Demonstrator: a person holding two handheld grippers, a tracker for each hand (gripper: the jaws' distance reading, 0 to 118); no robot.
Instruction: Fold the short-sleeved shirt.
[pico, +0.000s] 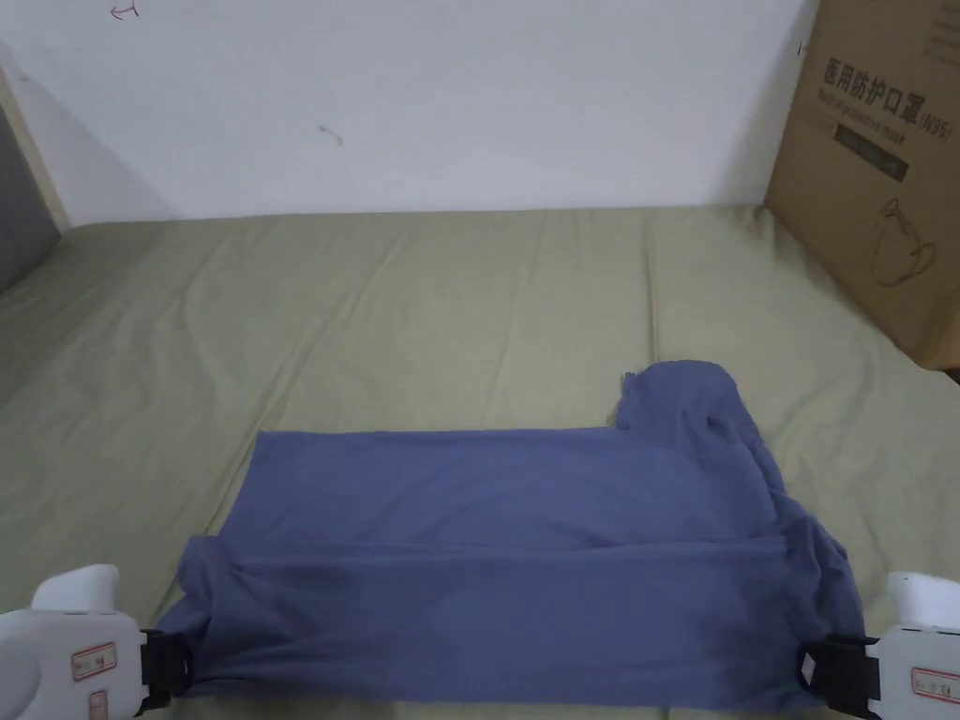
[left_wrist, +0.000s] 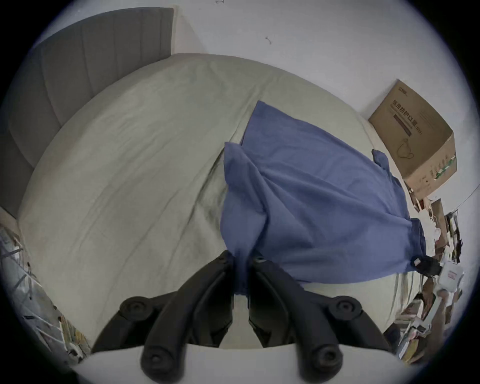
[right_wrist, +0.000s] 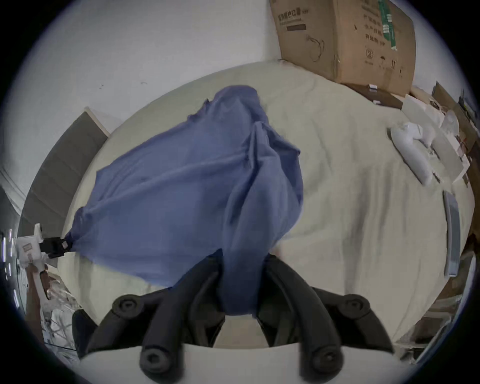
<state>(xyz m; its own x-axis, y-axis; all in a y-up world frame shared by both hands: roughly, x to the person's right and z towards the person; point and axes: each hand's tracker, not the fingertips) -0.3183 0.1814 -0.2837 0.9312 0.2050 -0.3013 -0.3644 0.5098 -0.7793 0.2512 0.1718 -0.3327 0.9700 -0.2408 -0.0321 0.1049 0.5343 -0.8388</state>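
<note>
Blue shirt (pico: 525, 553) flat on the green bed (pico: 422, 300), near corners pinched tight in the left gripper (left_wrist: 242, 262) and right gripper (right_wrist: 242, 262), maybe slipping free or bunching at the lumpy sleeve (pico: 689, 398) if tugged unevenly.

Your right gripper (right_wrist: 240, 262) pinches a bunch of the blue shirt (right_wrist: 181, 187) on the bed (right_wrist: 350, 207). Across the shirt, the left gripper (right_wrist: 68, 244) grips its far corner. A cardboard box (right_wrist: 342, 39) stands behind the shirt.
</note>
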